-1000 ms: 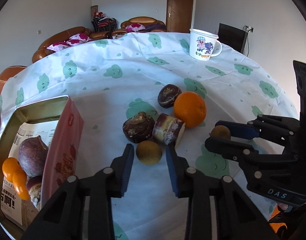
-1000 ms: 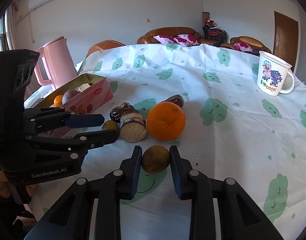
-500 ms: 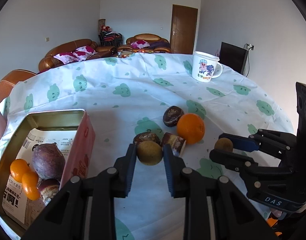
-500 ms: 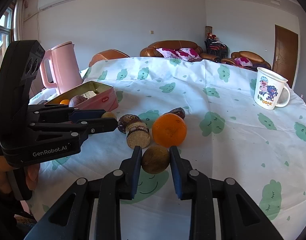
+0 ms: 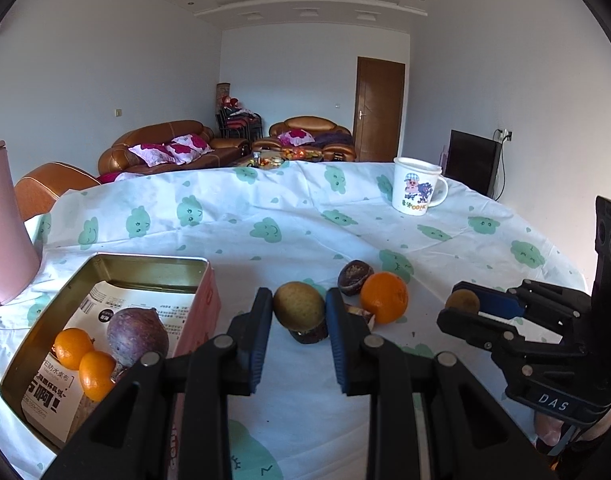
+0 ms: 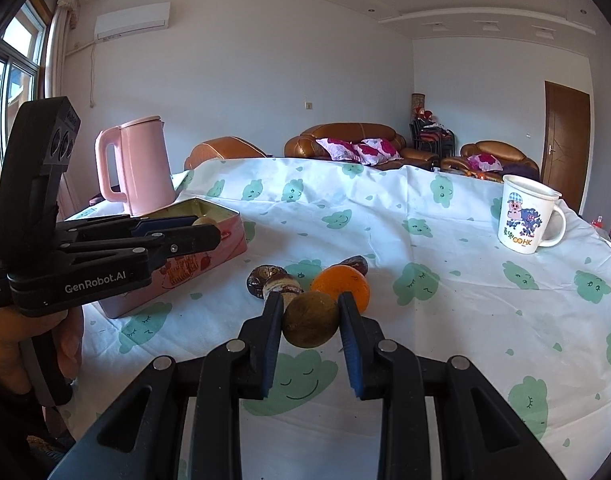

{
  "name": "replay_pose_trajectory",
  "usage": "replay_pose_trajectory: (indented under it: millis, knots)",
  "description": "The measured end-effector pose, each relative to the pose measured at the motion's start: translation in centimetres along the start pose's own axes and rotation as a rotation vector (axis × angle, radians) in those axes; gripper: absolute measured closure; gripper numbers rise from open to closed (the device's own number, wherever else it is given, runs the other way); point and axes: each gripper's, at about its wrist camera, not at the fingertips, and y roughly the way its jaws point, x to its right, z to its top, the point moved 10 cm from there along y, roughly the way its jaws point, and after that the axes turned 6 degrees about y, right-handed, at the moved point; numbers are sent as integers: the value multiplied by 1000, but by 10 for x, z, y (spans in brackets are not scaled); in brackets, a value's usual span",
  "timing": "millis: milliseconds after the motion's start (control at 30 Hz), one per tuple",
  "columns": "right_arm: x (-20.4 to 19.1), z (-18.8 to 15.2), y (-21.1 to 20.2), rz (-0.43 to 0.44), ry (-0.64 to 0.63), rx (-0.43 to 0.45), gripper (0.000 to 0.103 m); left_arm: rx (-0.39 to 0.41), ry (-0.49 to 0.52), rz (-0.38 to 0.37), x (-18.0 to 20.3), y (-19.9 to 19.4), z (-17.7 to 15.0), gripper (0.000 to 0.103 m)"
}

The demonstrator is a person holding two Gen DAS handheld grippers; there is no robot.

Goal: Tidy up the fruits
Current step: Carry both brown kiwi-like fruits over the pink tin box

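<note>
My left gripper (image 5: 299, 306) is shut on a brown kiwi (image 5: 298, 308) and holds it above the table, right of the pink tin (image 5: 105, 264). The tin holds two small oranges (image 5: 83, 362) and a purple fruit (image 5: 137, 334). My right gripper (image 6: 310, 318) is shut on another brown kiwi (image 6: 311, 320), lifted off the cloth. An orange (image 5: 384, 297), and dark purple fruits (image 5: 355, 277) lie on the tablecloth between the grippers. In the right wrist view the left gripper (image 6: 201, 226) hovers by the tin (image 6: 225, 240).
A pink kettle (image 6: 135, 168) stands behind the tin at the left. A white cartoon mug (image 6: 525, 214) stands at the far right of the table. The round table's edge (image 5: 545, 248) curves away at the right. Sofas stand beyond the table.
My left gripper closed on the kiwi and lifted it. My right gripper rose with its kiwi. Both views tilted up and the table dropped lower in view.
</note>
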Motion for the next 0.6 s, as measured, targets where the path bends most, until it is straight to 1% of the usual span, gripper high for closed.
replay_pose_trajectory:
  millis: [167,600]
  knots:
    - [0,3,-7,5,-2,38,73,47,-6,20,-3,-12,3,74]
    - [-1,9,-20,12,-9,119,73,109,6,58,-4,-29,6,74]
